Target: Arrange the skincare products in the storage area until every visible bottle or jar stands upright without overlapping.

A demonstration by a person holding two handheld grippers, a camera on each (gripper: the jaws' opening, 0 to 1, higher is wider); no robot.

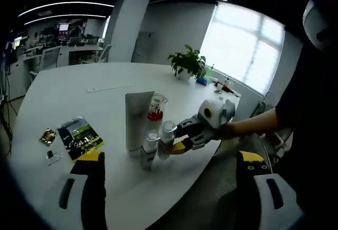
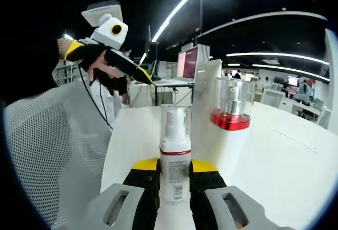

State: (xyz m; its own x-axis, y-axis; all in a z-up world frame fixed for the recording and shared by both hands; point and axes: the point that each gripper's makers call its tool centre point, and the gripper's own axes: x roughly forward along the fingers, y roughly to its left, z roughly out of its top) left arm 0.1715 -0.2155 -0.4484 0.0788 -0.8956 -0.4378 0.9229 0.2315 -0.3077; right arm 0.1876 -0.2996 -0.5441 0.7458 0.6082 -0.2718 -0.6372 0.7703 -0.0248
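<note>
Several skincare products stand grouped near the white table's [image 1: 79, 92] edge. A tall white tube [image 1: 138, 119] [image 2: 208, 98] and a clear bottle with a red band [image 1: 156, 107] [image 2: 232, 106] stand at the back. In front are two small pump bottles: one stands free [image 1: 150, 145], the other [image 1: 168, 134] [image 2: 175, 156] has a clear cap, a red ring and a barcode. My right gripper [image 1: 178, 139] [image 2: 175, 169] is shut on the second bottle, which stands upright. My left gripper [image 1: 170, 156] [image 2: 108, 63] hovers wide open, back from the group, holding nothing.
A green leaflet [image 1: 79, 137], a small foil packet [image 1: 47, 136] and a flat strip [image 1: 108, 87] lie on the table. A potted plant [image 1: 187, 63] stands at the far edge. A mesh chair [image 2: 53, 150] sits just off the table beside my right gripper.
</note>
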